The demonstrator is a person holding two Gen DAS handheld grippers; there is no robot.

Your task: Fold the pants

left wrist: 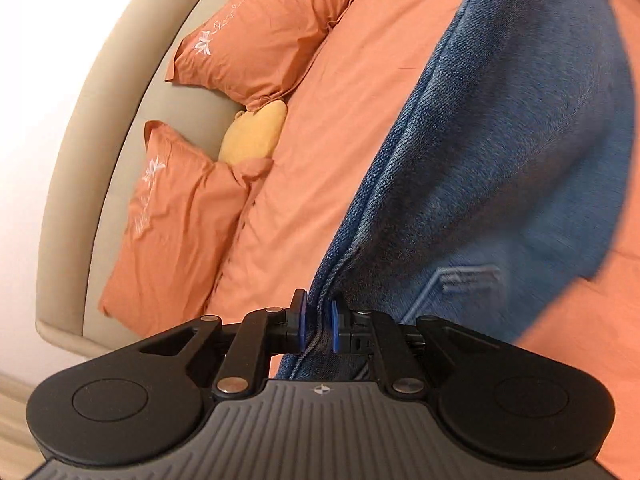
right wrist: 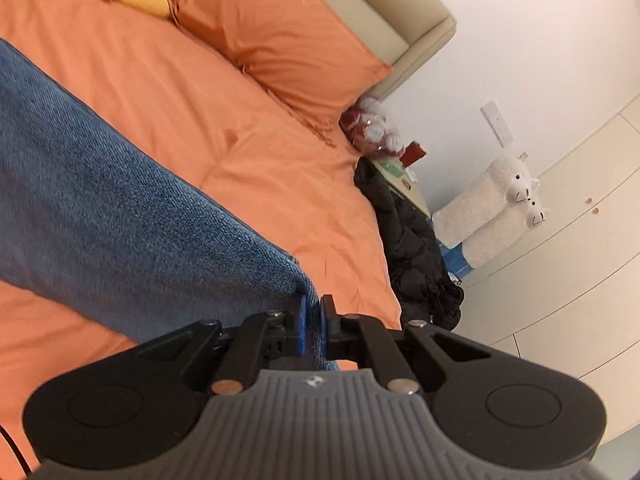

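The pants are blue denim jeans (left wrist: pixel 500 152), held up above an orange bed. In the left wrist view they hang to the right, with a back pocket seam showing. My left gripper (left wrist: pixel 318 320) is shut on a seamed edge of the jeans. In the right wrist view the jeans (right wrist: pixel 100 208) stretch off to the left. My right gripper (right wrist: pixel 314 320) is shut on a corner of the denim. The lower parts of the jeans are out of view.
The orange bedcover (left wrist: pixel 340 120) lies under the jeans, with two orange pillows (left wrist: pixel 264 28) and a yellow cushion (left wrist: pixel 252 132) against the beige headboard (left wrist: pixel 116 92). Right of the bed are a black jacket (right wrist: pixel 412 240), a bedside table (right wrist: pixel 408 184), plush alpacas (right wrist: pixel 492 208) and white cupboards (right wrist: pixel 580 200).
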